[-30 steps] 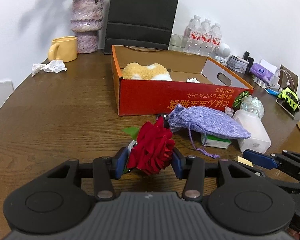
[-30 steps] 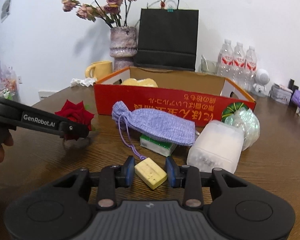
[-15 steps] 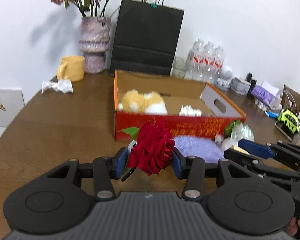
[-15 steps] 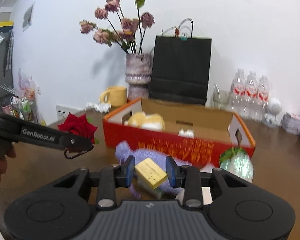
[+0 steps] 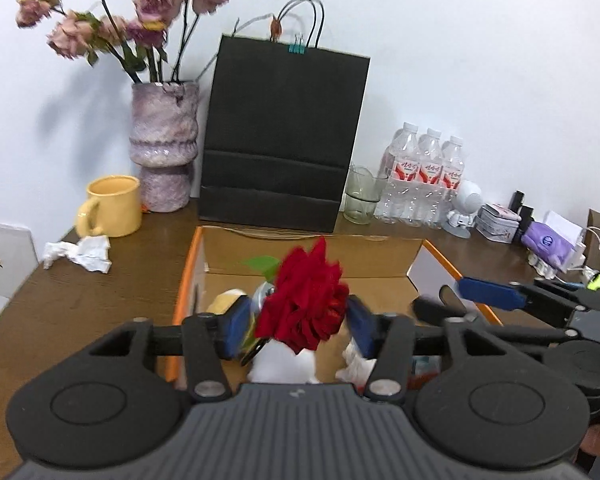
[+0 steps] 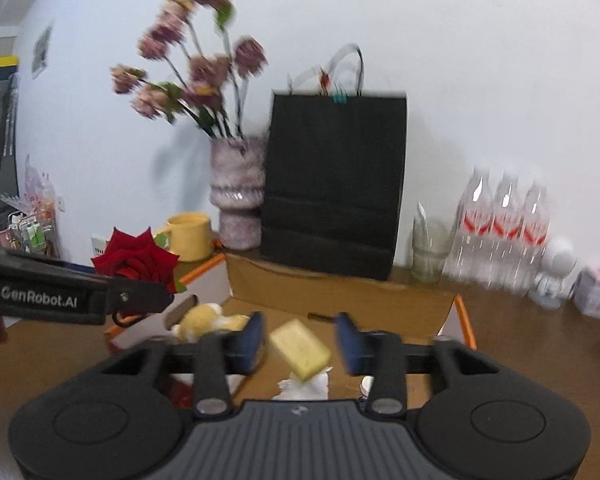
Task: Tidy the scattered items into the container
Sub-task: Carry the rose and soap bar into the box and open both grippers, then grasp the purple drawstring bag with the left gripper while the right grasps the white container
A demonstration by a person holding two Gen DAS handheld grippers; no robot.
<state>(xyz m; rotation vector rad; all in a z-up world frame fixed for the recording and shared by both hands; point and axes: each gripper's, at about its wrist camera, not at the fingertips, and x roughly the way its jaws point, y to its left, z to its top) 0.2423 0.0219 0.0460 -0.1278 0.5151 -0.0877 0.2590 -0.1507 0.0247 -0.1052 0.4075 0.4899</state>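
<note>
Table (image 5: 100, 292) carries the cardboard box (image 5: 380, 264) at frame centre. Both hand-held grippers have just been opening above it. Left hand-held gripper (image 5: 296, 322): jaws apart around the rose (image 5: 304, 300). Only the right view shows the right hand-held gripper (image 6: 300, 342) apart, yellow block (image 6: 300, 348) loose between.

white wall (image 5: 460, 60), brown wooden table (image 5: 80, 300)

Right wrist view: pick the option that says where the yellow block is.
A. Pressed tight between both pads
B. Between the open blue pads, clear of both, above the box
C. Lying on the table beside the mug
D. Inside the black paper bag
B: the yellow block sits tilted in the gap of the right gripper, touching neither pad, over the cardboard box.
</note>
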